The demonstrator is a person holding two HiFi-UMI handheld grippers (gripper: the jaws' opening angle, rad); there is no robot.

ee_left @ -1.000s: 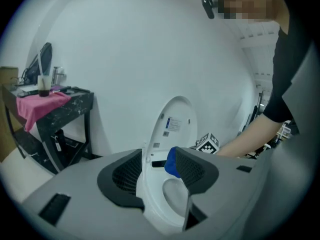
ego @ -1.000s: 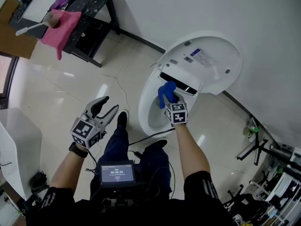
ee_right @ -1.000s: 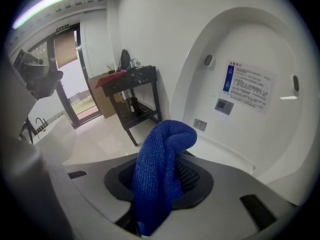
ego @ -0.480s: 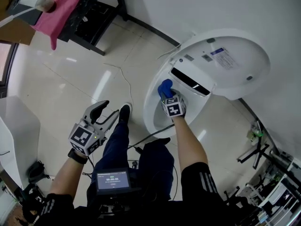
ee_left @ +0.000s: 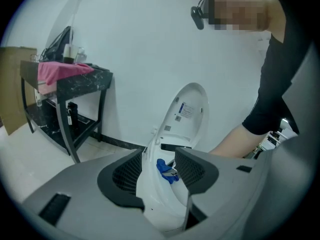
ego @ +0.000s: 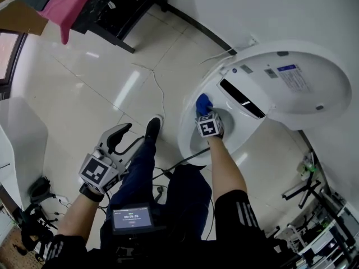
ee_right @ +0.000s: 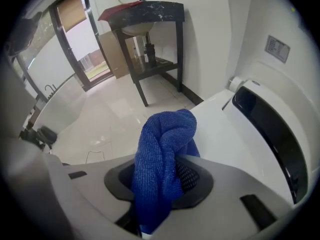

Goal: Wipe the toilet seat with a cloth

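A white toilet stands against the wall with its lid [ego: 291,86] raised and its seat [ego: 188,129] down. My right gripper [ego: 204,110] is shut on a bunched blue cloth [ego: 202,103] [ee_right: 162,156], pressing it against the seat's left rear rim near the black hinge slot [ego: 243,98] [ee_right: 272,129]. My left gripper [ego: 124,137] hangs open over the floor to the left of the bowl, nothing between its jaws. In the left gripper view the toilet seat [ee_left: 155,184] and blue cloth [ee_left: 164,169] show between the open jaws, farther off.
A black table [ego: 115,7] with a pink cloth [ego: 70,1] over it stands at the top left. A thin cable [ego: 157,86] lies on the tiled floor. My foot [ego: 151,130] rests by the bowl. Tripod stands [ego: 305,186] crowd the right side.
The right gripper has slid the blue cloth along the seat's rear rim, toward the left side. The head view has shifted so the toilet sits farther right. The left gripper stayed open.
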